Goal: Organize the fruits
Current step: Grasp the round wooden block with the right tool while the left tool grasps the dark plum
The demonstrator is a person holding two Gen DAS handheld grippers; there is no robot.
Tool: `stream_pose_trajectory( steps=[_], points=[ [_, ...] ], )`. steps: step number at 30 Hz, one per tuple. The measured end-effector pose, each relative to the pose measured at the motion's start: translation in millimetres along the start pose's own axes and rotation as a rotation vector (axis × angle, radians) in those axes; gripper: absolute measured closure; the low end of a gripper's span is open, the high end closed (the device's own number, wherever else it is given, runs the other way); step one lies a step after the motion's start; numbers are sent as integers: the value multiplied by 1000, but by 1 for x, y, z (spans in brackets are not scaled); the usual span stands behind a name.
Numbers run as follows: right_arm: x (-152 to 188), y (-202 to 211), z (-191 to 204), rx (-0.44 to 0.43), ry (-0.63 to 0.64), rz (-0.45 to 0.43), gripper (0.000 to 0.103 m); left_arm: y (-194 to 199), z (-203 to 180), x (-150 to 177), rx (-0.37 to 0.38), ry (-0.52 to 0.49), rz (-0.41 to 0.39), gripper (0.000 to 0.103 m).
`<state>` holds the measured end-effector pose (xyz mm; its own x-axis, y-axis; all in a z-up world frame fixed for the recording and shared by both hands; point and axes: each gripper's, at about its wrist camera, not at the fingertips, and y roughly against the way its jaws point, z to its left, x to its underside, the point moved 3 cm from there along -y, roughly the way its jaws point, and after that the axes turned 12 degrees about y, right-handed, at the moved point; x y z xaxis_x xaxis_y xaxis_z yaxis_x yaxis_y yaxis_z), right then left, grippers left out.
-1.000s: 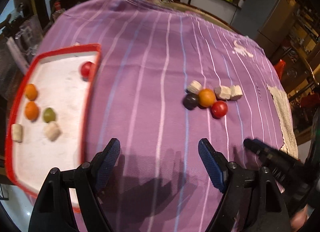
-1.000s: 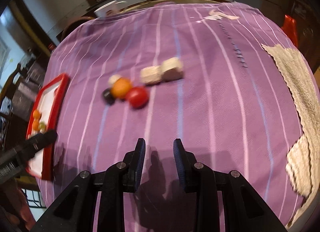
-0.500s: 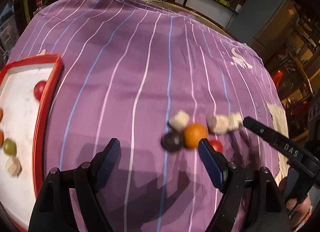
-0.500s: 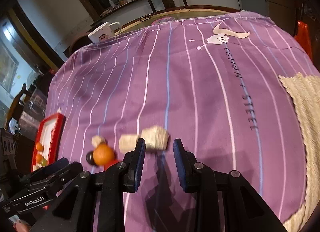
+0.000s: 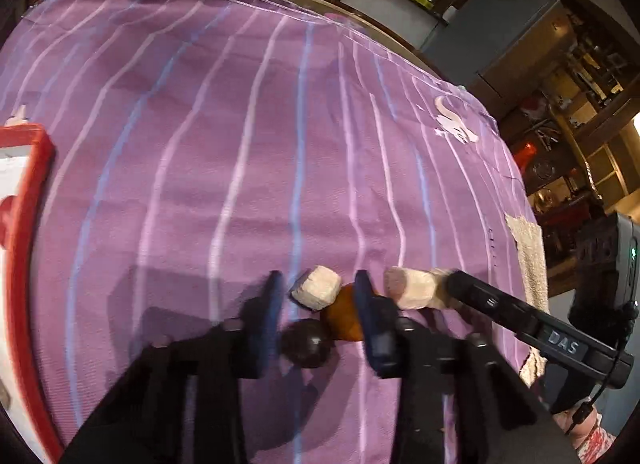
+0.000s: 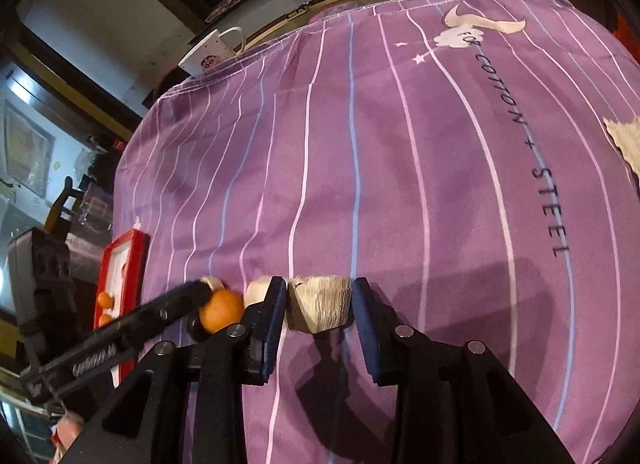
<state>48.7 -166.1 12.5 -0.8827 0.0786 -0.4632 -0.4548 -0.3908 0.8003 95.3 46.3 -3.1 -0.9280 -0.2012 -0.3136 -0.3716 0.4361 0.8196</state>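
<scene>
On the purple striped cloth lies a small cluster: a dark round fruit [image 5: 306, 342], an orange fruit [image 5: 342, 320] and pale chunks. My left gripper [image 5: 316, 304] is down over it, jaws closing. One pale chunk [image 5: 318, 288] and the dark fruit sit between the jaws, with slim gaps beside the chunk; the orange lies against the right finger. My right gripper [image 6: 318, 304] straddles another pale chunk [image 6: 320, 304], jaws opening and pads just off its sides. A third chunk [image 6: 256, 290] lies left of it. The red-rimmed white tray [image 6: 134, 260] at the left holds several fruits.
A white mug [image 6: 212, 52] stands at the table's far edge. A beige towel [image 5: 528, 260] lies at the right side of the cloth. Shelves and furniture crowd the dark room beyond. The tray's rim [image 5: 28, 192] is at the left edge of the left wrist view.
Both grippers moved forward and down onto the fruit cluster. The left jaws narrowed from wide to close around the fruits. The right jaws parted slightly around a pale chunk.
</scene>
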Motion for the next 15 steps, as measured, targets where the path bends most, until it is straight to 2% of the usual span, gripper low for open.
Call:
stream_pose_trajectory(
  steps=[2, 5, 6, 11, 15],
  points=[
    [6, 7, -4, -8, -19, 3, 66, 7, 12, -3, -4, 31, -12, 71],
    [14, 17, -10, 21, -36, -7, 66, 17, 29, -5, -75, 45, -32, 72],
    [17, 20, -12, 32, -38, -11, 66, 21, 34, -4, -78, 54, -34, 72],
    [32, 36, -16, 106, -4, -22, 65, 37, 51, 8, -56, 96, -40, 71],
    [37, 39, -10, 132, 53, -21, 65, 37, 39, 23, -34, 45, -35, 63]
  ],
)
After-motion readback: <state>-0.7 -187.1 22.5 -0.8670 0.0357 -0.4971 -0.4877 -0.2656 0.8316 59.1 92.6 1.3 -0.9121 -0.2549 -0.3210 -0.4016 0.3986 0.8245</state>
